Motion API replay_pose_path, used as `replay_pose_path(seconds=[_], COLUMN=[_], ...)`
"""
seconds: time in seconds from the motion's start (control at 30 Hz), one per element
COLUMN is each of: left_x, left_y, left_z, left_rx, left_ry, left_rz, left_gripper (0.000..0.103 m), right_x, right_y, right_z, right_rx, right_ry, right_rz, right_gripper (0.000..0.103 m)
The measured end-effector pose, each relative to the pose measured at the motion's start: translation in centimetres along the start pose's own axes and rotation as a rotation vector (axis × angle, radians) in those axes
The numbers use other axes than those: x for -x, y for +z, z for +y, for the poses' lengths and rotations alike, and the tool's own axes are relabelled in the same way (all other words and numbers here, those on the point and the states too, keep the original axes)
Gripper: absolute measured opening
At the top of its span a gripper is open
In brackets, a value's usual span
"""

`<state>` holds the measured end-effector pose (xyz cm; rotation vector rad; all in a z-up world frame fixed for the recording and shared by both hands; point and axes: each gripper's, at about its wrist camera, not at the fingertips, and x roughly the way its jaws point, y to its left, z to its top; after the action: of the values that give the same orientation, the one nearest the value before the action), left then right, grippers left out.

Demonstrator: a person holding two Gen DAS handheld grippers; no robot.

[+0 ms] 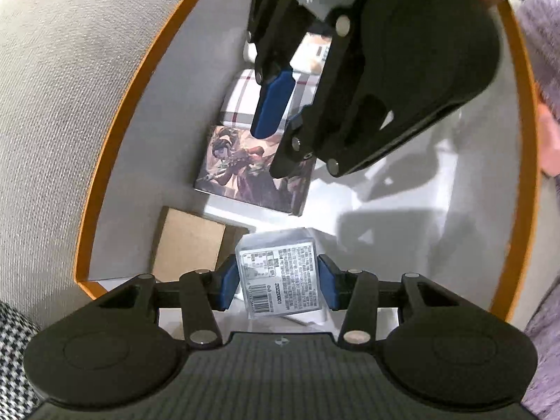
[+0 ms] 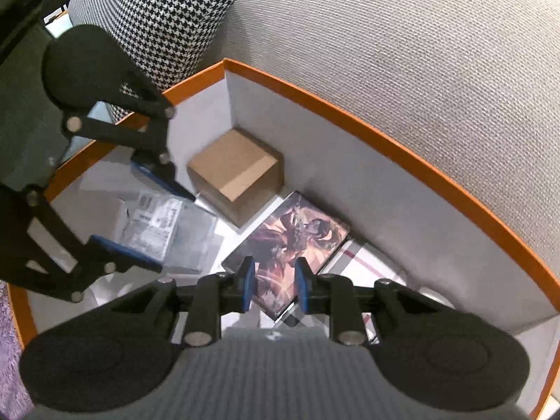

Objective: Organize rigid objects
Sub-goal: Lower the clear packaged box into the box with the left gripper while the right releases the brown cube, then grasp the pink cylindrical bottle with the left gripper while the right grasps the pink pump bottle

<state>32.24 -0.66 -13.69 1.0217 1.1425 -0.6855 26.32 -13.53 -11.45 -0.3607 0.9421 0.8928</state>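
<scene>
The left gripper (image 1: 278, 285) clenches a clear plastic box with a printed label (image 1: 280, 273) inside the orange-rimmed white carton (image 2: 385, 136); the right gripper (image 2: 273, 287) hangs released above a glossy illustrated box (image 2: 297, 234)

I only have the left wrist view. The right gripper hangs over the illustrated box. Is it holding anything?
Observer: No. In the right wrist view the right gripper is open with nothing between its pads. The illustrated box lies flat below it.
Operator: My fingers hide most of the brown cardboard box. How does it sit?
Observer: The cardboard box stands upright in the corner of the orange-rimmed bin. It is a taller block than the flat boxes beside it.
Operator: Is there room beside it for my clear box?
Observer: Probably little. The left gripper is shut on the clear box, and its far finger is already close to the cardboard box's lower edge.
</scene>
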Motion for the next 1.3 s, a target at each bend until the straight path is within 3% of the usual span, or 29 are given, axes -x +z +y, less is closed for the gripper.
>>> replay_pose_path(seconds=[0.4, 0.57, 0.7, 0.93, 1.3], left_x=[0.6, 1.4, 2.4, 3.9, 5.4], left_y=[-0.6, -1.3, -1.9, -3.4, -4.9], left_z=[-0.3, 0.3, 0.7, 0.9, 0.2], left_rx=[0.009, 0.051, 0.107, 0.167, 0.183], left_ry=[0.039, 0.047, 0.028, 0.02, 0.044], left_rz=[-0.006, -0.01, -0.044, -0.098, -0.132], left_gripper=[0.065, 0.056, 0.054, 0.038, 0.037], right_x=[-0.7, -1.5, -2.0, -2.8, -4.0], right_y=[0.5, 0.7, 1.3, 2.3, 4.1], right_z=[2.3, 3.4, 4.4, 5.5, 6.2], right_rx=[0.05, 0.094, 0.133, 0.129, 0.111], right_ry=[0.061, 0.102, 0.126, 0.126, 0.134], right_rz=[0.067, 0.099, 0.104, 0.098, 0.077], right_gripper=[0.027, 0.027, 0.027, 0.025, 0.023])
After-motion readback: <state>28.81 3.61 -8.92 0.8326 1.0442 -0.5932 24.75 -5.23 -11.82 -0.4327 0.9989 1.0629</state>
